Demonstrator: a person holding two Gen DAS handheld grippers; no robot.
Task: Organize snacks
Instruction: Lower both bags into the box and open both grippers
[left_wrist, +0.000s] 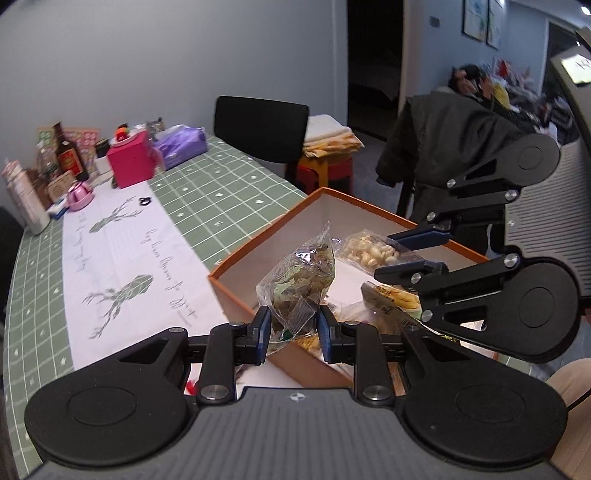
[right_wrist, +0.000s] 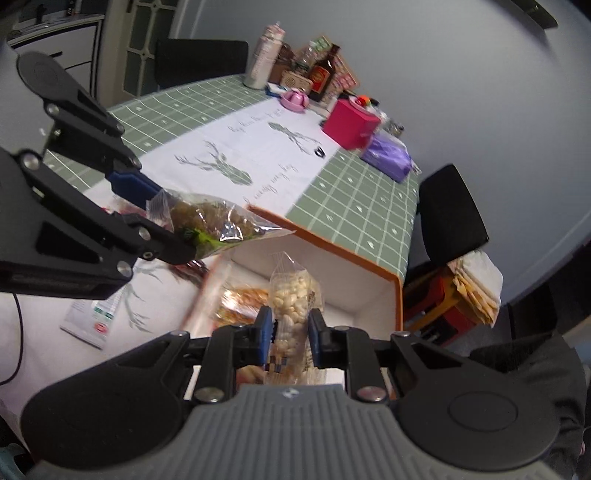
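Observation:
My left gripper (left_wrist: 294, 326) is shut on the lower end of a clear bag of green-brown snack (left_wrist: 301, 280), held above the near corner of an orange box (left_wrist: 266, 229) with a white inside. In the right wrist view the same bag (right_wrist: 214, 221) hangs sideways from the left gripper (right_wrist: 175, 223) over the box rim (right_wrist: 332, 240). My right gripper (right_wrist: 290, 328) is shut on a clear bag of pale nuts (right_wrist: 291, 295) above the box; the left wrist view shows the right gripper (left_wrist: 386, 254) and nut bag (left_wrist: 369, 251) too. Other packets (left_wrist: 391, 297) lie inside the box.
The green checked tablecloth with a white deer runner (left_wrist: 122, 258) carries a pink box (left_wrist: 131, 162), a purple pack (left_wrist: 181, 146) and bottles (left_wrist: 68, 155) at the far end. A black chair (left_wrist: 262, 129), a red stool and a dark coat (left_wrist: 443, 147) stand beyond. A flat packet (right_wrist: 92, 317) lies beside the box.

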